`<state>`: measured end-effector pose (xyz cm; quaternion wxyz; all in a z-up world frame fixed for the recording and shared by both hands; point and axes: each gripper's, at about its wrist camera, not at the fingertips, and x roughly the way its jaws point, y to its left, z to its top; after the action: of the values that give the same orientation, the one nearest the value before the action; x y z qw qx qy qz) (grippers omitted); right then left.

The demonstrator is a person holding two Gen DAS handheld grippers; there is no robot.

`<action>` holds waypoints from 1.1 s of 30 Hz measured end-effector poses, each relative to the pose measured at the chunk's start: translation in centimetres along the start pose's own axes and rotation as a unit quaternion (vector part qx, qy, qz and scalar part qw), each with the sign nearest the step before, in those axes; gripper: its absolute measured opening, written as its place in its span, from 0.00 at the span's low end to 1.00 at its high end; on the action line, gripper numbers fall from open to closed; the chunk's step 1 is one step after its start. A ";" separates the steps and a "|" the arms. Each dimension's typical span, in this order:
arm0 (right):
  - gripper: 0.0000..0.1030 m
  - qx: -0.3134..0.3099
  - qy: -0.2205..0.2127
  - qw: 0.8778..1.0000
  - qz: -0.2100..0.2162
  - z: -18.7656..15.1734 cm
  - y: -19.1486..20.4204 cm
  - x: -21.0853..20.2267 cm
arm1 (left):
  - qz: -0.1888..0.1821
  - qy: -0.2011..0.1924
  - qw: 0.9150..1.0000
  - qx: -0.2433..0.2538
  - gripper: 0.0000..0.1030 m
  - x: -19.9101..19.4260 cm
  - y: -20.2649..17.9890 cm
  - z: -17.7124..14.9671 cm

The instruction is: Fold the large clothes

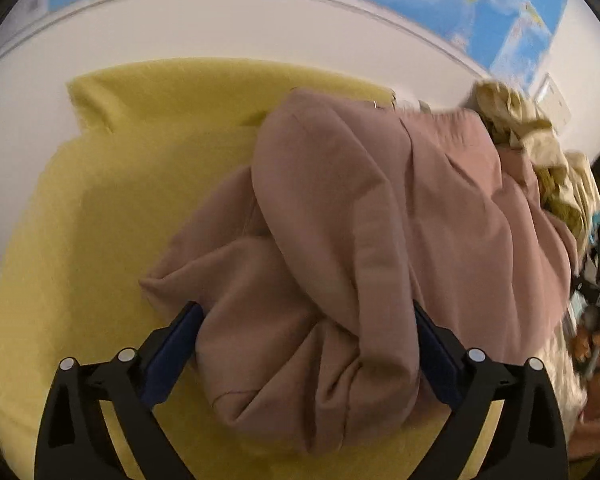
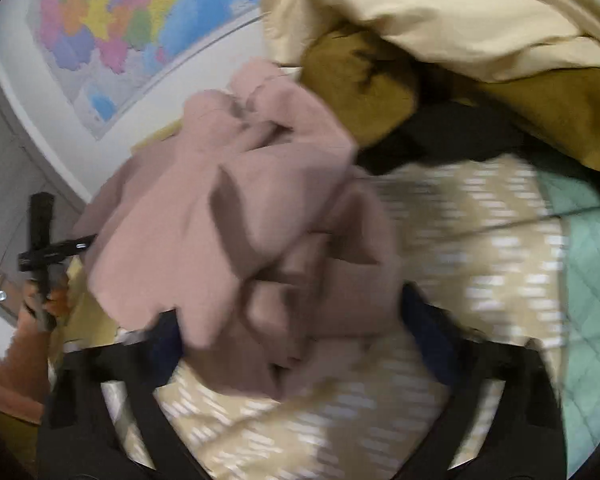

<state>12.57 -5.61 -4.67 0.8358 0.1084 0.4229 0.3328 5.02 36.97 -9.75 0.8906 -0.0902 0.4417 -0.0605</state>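
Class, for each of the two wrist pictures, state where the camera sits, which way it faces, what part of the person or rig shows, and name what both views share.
Left wrist: sits on the left gripper, faces forward and down at the pink garment on the yellow cover; both fingers show, spread around the cloth.
Right wrist: sits on the right gripper, faces the pink garment over a patterned blanket, blurred; the person's other hand shows at left.
Shared: the pink garment and the wall map.

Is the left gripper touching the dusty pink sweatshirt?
Touching. The left wrist view shows the left gripper open, both blue pads pressed against the bunched dusty pink sweatshirt between them.
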 end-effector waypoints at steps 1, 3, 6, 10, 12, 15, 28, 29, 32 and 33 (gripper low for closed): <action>0.26 0.011 0.001 0.999 0.031 0.2 0.2 0.2 | 0.002 -0.002 1.000 -0.002 0.45 -0.1 -0.2 -0.1; 0.17 0.014 -0.004 0.999 0.043 0.7 0.9 -0.5 | -0.028 0.004 0.999 -0.045 0.21 -1.2 0.3 -0.1; 0.12 0.035 -0.036 0.994 0.102 1.2 1.8 -4.3 | -0.081 -0.010 0.993 -0.089 0.11 -4.4 1.0 -1.0; 0.08 0.051 -0.062 0.986 0.143 0.1 2.1 -9.1 | -0.118 -0.009 0.988 -0.103 0.09 -7.9 0.5 -3.9; 0.08 0.067 -0.050 0.989 0.123 -1.5 1.0 -9.9 | -0.135 0.009 0.985 -0.111 0.09 -8.3 0.4 -6.2; 0.11 0.130 0.013 0.986 0.105 -4.5 -2.8 -8.0 | -0.104 0.043 0.988 -0.105 0.20 -6.9 0.1 -8.2; 0.81 -0.003 -0.039 0.999 -0.033 1.2 0.8 -6.4 | 0.029 0.000 0.999 0.021 0.86 -5.3 -3.6 -0.2; 0.73 -0.004 -0.024 0.999 -0.037 1.9 0.7 -4.7 | 0.038 0.012 0.999 0.025 0.82 -4.3 -3.4 0.0; 0.06 0.030 0.023 0.999 -0.010 3.2 -1.2 -0.9 | 0.032 0.054 0.998 0.016 0.43 -0.9 -2.5 0.4; 0.02 0.046 0.023 0.999 -0.003 3.4 -2.2 -0.5 | 0.030 0.054 0.998 0.008 0.39 -0.6 -2.1 0.5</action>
<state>15.99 -7.23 -3.30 0.8209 0.1379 0.4572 0.3131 5.00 35.03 -8.57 0.8674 -0.0665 0.4914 -0.0418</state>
